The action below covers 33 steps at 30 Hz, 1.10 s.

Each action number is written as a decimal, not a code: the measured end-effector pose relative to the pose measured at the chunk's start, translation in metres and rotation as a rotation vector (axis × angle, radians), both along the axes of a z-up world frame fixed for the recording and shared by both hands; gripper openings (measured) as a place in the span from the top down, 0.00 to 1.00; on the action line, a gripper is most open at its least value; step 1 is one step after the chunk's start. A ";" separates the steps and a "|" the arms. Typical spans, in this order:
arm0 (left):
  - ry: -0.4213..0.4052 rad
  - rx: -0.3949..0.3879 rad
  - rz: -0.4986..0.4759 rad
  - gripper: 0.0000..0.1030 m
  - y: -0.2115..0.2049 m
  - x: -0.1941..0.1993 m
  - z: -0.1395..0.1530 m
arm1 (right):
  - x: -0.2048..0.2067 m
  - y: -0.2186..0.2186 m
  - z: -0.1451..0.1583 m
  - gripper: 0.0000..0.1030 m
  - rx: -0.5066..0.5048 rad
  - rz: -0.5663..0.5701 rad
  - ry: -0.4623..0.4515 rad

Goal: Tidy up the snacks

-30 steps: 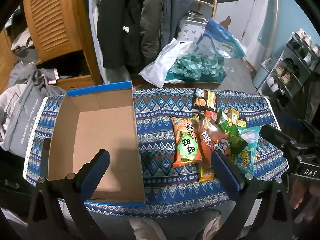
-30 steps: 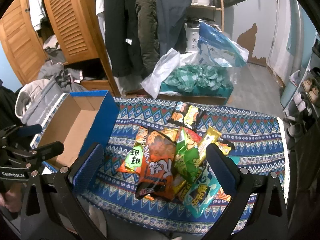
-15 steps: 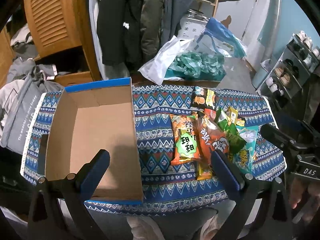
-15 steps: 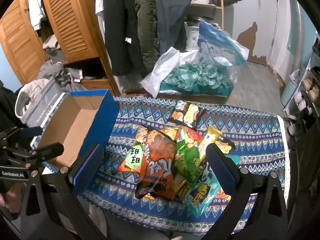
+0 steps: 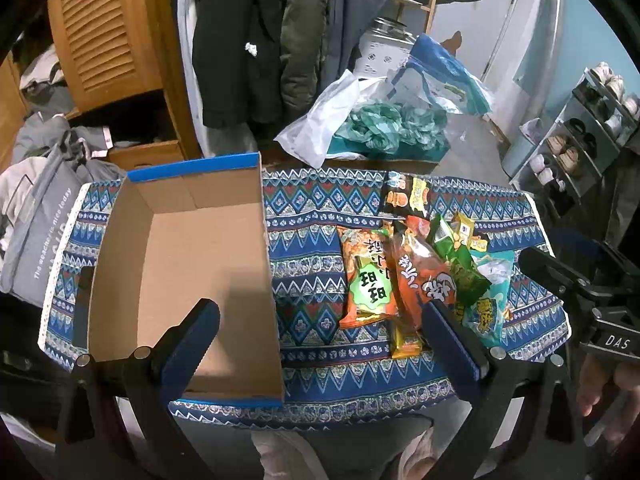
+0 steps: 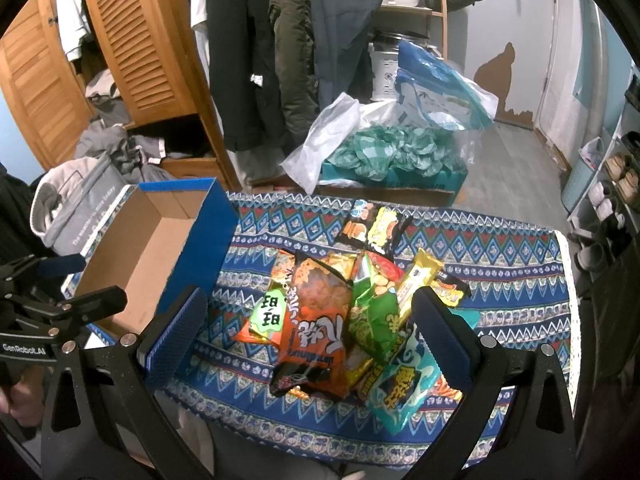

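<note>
An open cardboard box [image 5: 184, 256] with blue edges stands empty on the left of the patterned cloth [image 5: 308, 248]; it also shows in the right wrist view [image 6: 140, 256]. A pile of snack bags [image 5: 416, 272] lies on the right of the cloth, with an orange bag [image 6: 316, 320], a green bag [image 6: 372, 312] and a teal bag [image 6: 404, 384]. A black and yellow packet [image 6: 372, 228] lies apart behind the pile. My left gripper [image 5: 320, 344] is open and empty above the near edge, between box and pile. My right gripper [image 6: 312, 336] is open and empty above the pile.
A box of teal cloth under plastic bags [image 6: 392, 148] sits behind the table. Coats [image 6: 288, 40] hang beyond it. A wooden wardrobe [image 6: 132, 40] and heaped clothes stand at the left. A shoe rack [image 5: 580, 140] is at the right.
The left wrist view has shifted slightly, so the box and snacks sit a little higher in frame. The right gripper has barely moved. Both stay open.
</note>
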<state>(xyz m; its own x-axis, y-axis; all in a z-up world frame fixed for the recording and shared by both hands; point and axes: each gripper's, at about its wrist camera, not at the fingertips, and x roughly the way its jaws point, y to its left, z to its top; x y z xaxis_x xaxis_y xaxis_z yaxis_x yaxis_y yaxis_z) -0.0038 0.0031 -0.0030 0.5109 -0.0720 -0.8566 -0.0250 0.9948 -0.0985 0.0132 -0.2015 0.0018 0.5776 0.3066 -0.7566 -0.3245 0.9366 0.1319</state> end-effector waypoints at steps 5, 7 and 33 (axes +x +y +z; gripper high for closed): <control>0.005 -0.004 0.000 0.01 0.000 0.000 -0.002 | 0.001 0.000 0.000 0.02 0.001 0.000 0.002; 0.007 -0.005 0.000 0.01 0.001 0.001 -0.002 | 0.000 0.000 -0.002 0.02 0.000 -0.001 0.002; 0.028 -0.012 -0.014 0.01 -0.003 0.001 -0.008 | -0.005 -0.006 -0.011 0.02 0.004 -0.008 0.015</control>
